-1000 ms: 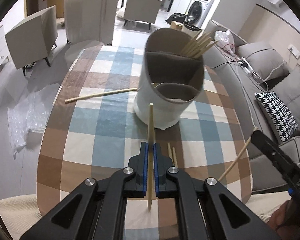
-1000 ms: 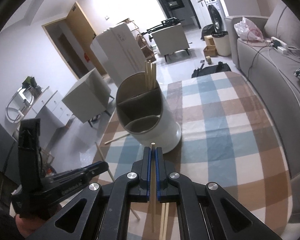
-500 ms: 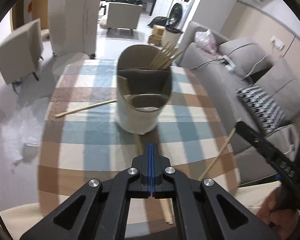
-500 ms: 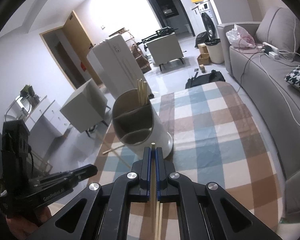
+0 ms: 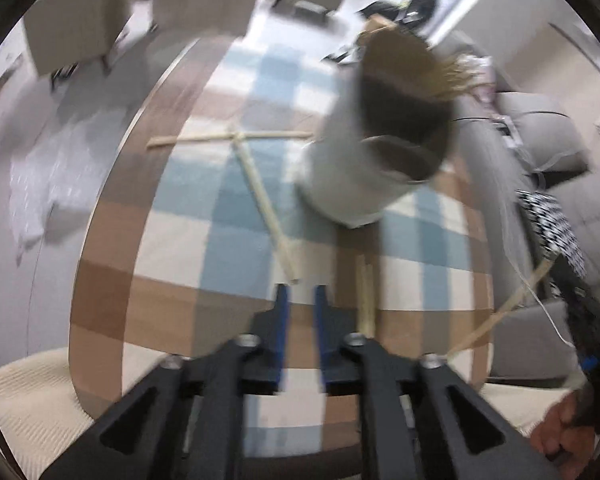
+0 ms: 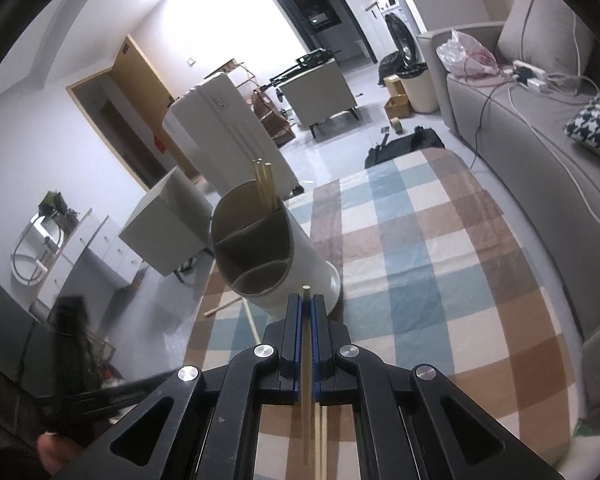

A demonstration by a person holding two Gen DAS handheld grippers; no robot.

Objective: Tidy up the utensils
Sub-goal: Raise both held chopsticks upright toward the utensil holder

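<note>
A white divided utensil holder [image 5: 376, 160] stands on the checked tablecloth [image 5: 180, 248] with several chopsticks in its far compartment; it also shows in the right wrist view [image 6: 276, 256]. My left gripper [image 5: 301, 292] is open and empty, just short of a loose chopstick [image 5: 266, 208] that lies on the cloth. Another chopstick [image 5: 228, 136] lies crosswise behind it and a pair [image 5: 366, 296] lies to the right. My right gripper [image 6: 306, 300] is shut on a chopstick [image 6: 307, 360], held above the table near the holder. The left wrist view is blurred.
A grey sofa [image 6: 540, 152] runs along the right of the table with a houndstooth cushion [image 6: 596, 124]. Beige chairs [image 5: 76, 20] and a white appliance [image 6: 228, 136] stand beyond the table's far edge. The right gripper shows at the right edge of the left wrist view [image 5: 580, 312].
My left gripper has let go of its chopstick, which now lies on the cloth, and its jaws have opened. It has swung left and lower. The right gripper holds its chopstick and has risen slightly.
</note>
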